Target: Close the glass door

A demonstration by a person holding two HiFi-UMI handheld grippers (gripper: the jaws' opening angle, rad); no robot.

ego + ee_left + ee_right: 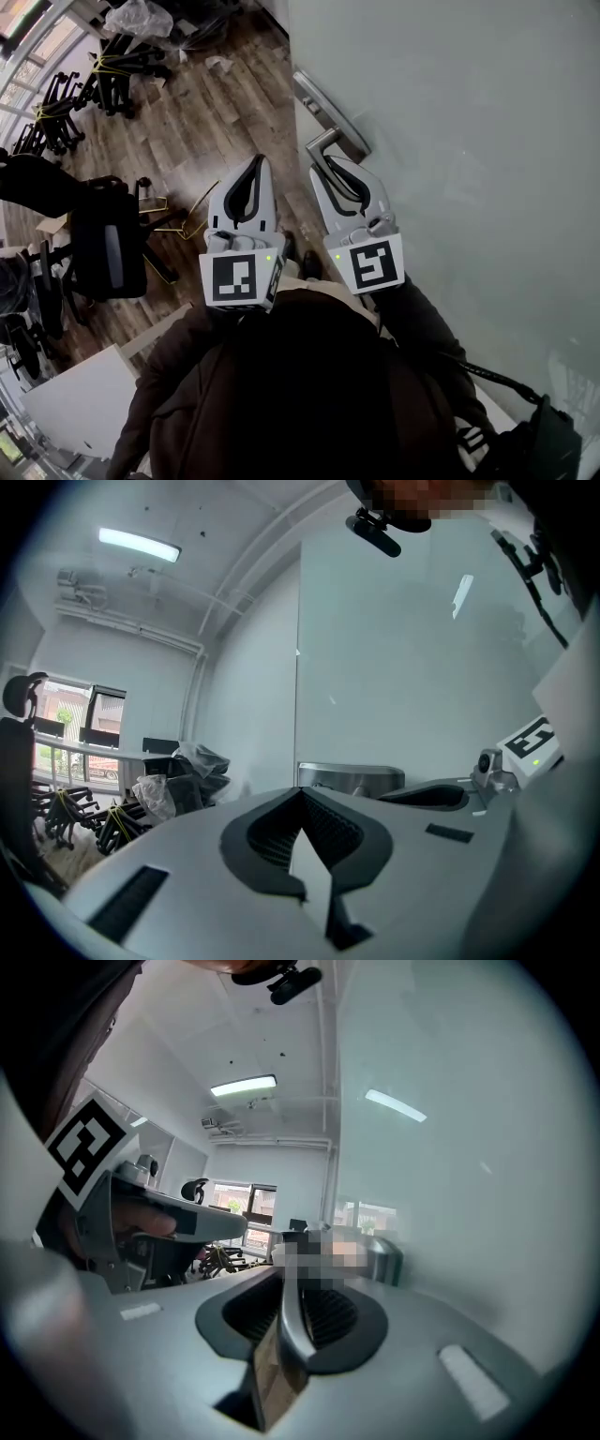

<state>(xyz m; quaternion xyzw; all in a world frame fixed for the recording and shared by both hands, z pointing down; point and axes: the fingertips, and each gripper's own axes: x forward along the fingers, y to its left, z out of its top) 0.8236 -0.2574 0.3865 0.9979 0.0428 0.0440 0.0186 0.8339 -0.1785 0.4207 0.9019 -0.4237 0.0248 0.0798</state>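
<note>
The frosted glass door [450, 141] fills the right of the head view, with a metal lever handle [317, 142] on a steel plate [326, 105] at its edge. My right gripper [330, 161] is shut on the lever. In the right gripper view the handle [289, 1321] runs straight between the closed jaws, beside the door [450, 1147]. My left gripper [255, 161] hangs just left of the handle, shut and holding nothing. In the left gripper view its tips [300, 794] meet in front of the door [403, 667] and the handle plate [352, 777].
A black office chair [103, 239] stands on the wood floor [197, 112] to the left. More chairs [94, 84] are stacked at the far left, with a plastic bag [141, 17] behind them. A white table [80, 403] sits at the lower left.
</note>
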